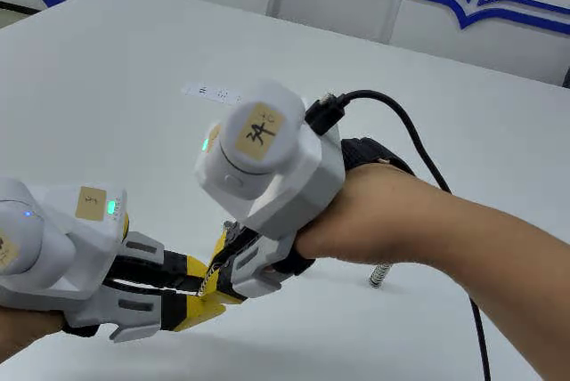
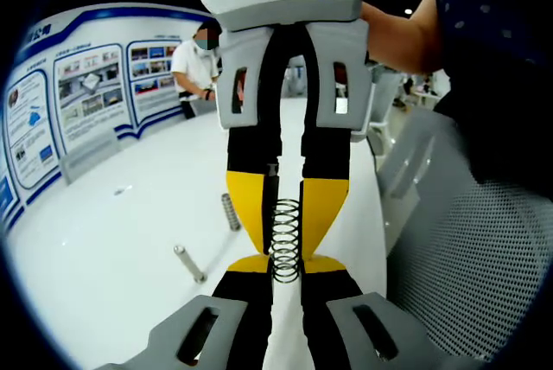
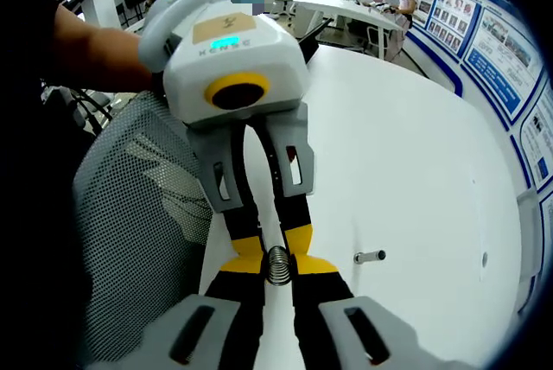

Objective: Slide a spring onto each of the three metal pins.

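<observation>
Presently, left gripper (image 2: 285,268) and right gripper (image 3: 278,266) are meeting tip to tip, lower centre in each gripper view, both pairs of jaws clamping one spring (image 2: 285,225) above the desk (image 1: 125,78).

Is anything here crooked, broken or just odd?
Nothing looks broken or spilled. A metal pin lies flat on the table near a loose spring, and the left gripper and right gripper meet nose to nose around a second spring.

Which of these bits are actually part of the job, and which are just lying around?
Job: thin coiled metal spring held mid-air; second metal spring lying loose; short silver metal pin.
Lying about: pale printed label strip; grey mesh chair.
</observation>
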`<control>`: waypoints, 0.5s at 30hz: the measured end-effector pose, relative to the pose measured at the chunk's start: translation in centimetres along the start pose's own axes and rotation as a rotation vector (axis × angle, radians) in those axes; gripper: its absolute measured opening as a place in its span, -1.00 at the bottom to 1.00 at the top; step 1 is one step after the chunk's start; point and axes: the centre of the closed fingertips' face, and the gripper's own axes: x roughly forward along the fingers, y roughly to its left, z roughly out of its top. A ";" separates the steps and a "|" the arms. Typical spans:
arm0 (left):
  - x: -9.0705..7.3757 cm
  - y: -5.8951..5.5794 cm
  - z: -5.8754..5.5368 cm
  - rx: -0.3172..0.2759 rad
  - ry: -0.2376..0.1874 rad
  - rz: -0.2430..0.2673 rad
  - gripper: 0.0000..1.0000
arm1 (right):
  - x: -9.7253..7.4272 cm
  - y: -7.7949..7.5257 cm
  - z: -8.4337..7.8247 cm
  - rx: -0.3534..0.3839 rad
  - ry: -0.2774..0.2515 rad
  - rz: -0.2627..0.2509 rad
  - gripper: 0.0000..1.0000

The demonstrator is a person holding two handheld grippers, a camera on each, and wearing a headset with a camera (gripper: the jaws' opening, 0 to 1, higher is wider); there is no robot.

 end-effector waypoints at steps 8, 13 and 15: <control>-0.1 0.2 0.0 -0.037 -0.026 0.004 -0.74 | 0.1 -0.2 0.0 0.012 0.004 -0.005 -0.75; -0.1 0.3 -0.2 -0.058 -0.026 0.014 -0.61 | -0.3 -0.7 0.1 0.011 0.003 -0.013 -0.75; -0.2 0.4 -0.2 -0.070 -0.029 0.019 -0.56 | -0.6 -1.0 0.2 0.014 0.000 -0.019 -0.75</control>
